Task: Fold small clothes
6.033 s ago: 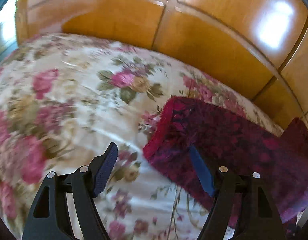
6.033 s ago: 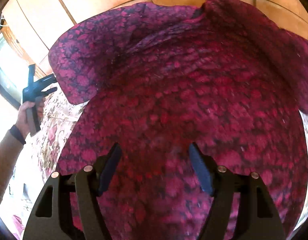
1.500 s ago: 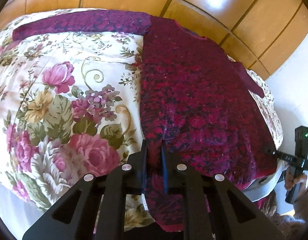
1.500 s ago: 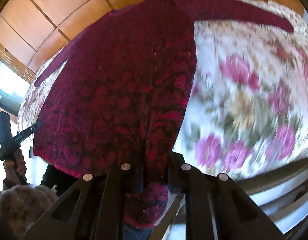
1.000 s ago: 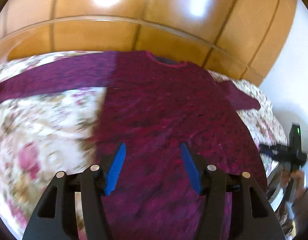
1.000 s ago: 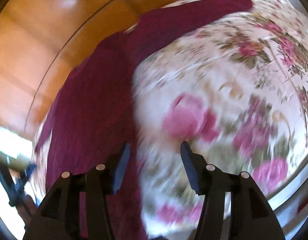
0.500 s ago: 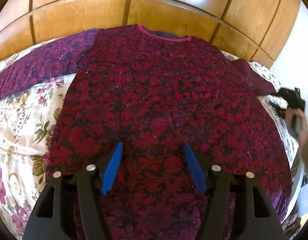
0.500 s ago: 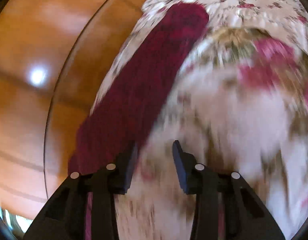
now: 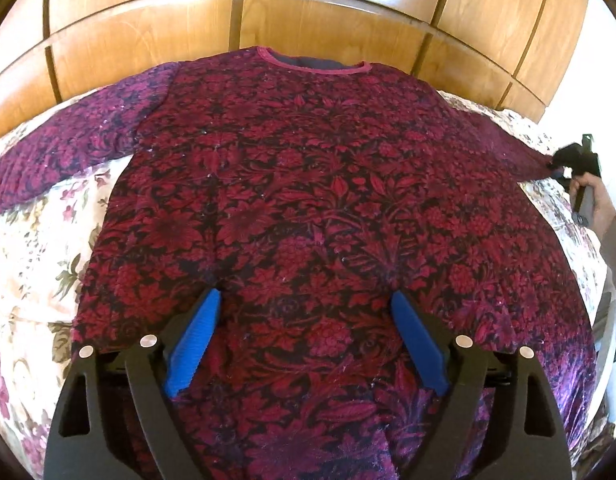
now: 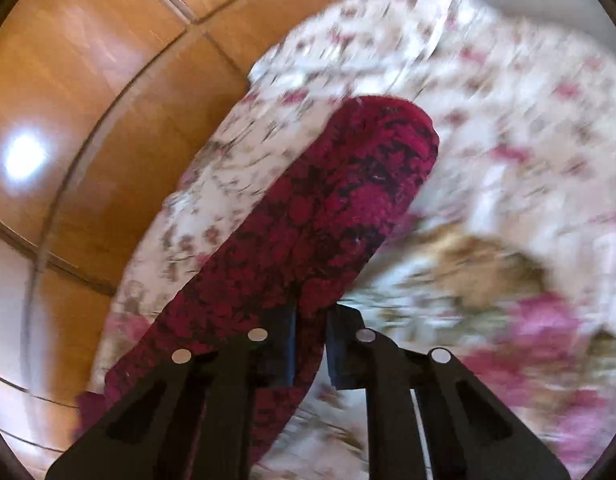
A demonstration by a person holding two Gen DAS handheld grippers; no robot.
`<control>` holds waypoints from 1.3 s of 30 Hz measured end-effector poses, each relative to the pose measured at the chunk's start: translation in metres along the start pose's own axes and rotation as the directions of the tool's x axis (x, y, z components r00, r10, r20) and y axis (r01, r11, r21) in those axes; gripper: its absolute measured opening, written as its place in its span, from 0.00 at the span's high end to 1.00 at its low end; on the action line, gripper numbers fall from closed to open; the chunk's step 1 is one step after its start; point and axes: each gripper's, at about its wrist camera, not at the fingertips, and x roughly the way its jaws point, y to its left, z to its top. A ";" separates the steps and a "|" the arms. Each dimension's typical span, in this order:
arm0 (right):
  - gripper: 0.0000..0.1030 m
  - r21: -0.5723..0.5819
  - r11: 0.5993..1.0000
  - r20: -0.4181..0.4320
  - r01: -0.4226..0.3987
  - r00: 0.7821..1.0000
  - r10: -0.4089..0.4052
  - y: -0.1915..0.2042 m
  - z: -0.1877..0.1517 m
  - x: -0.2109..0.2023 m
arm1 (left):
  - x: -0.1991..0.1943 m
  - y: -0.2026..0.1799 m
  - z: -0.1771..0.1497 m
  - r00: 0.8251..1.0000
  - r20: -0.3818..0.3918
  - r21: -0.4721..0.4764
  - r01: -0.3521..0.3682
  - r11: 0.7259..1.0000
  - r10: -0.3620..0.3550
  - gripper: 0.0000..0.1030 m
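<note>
A dark red floral long-sleeved sweater lies flat on the bed, neck toward the wooden wall, both sleeves spread out. My left gripper is open and empty above its lower body. My right gripper is shut on the edge of the right sleeve, near its cuff end. The right gripper also shows in the left wrist view at the tip of that sleeve, held by a hand.
A floral bedspread covers the bed and shows around the sleeve in the right wrist view. Wooden wall panels run close behind the bed. The bed's right edge drops off near the person's arm.
Both grippers let go of the sweater's hem and opened. The left moved over the sweater's body. The right moved to the right sleeve and has closed on it.
</note>
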 end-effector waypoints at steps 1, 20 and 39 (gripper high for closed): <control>0.91 0.008 1.000 0.006 0.013 1.000 -0.013 -0.011 -0.005 -0.007 | 0.000 0.001 -0.001 1.000 0.002 -0.002 0.002 1.000 -0.002 0.17; 0.91 -0.389 0.921 0.124 -0.007 0.990 0.060 0.109 -0.036 -0.093 | -0.019 0.015 0.009 0.997 0.017 -0.087 0.077 0.993 -0.076 0.12; 0.88 -0.826 0.419 -0.329 -0.377 0.926 0.184 0.348 -0.310 -0.051 | -0.036 0.077 0.049 0.989 0.113 -0.287 0.127 0.949 -0.098 0.04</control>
